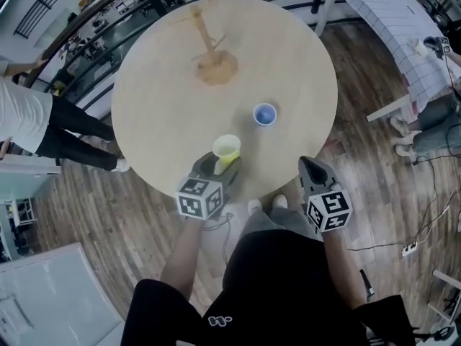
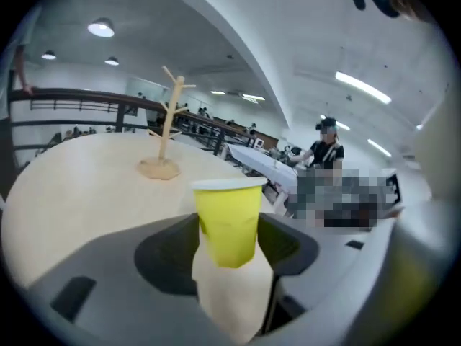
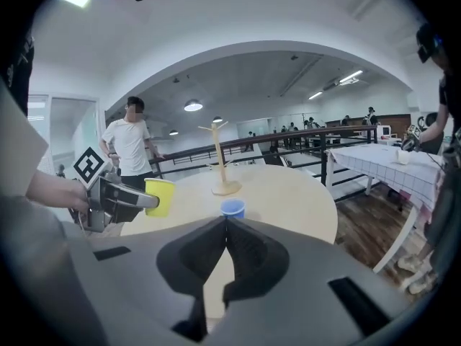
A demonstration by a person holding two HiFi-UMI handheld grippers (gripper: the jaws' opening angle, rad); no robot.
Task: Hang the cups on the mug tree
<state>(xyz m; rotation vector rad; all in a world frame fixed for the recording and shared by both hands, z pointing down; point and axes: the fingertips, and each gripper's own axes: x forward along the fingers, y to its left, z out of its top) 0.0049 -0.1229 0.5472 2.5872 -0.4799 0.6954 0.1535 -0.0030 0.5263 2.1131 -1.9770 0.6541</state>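
We clamp the yellow cup [image 2: 229,218] upright between the fingers [image 2: 292,247] of our left gripper [image 2: 229,236]. Our right gripper [image 3: 225,223] has its fingers clenched together; beyond their tips the blue cup [image 3: 232,208] stands on the table [image 3: 288,193], the mug tree [image 3: 220,157] farther.

Head view looks down; gripper views low (all share mug tree [image 1: 215,68]).

Matt wood table [image 1: 155,103], wooden mug tree [image 1: 215,66], smooth yellow cup [image 1: 226,150]
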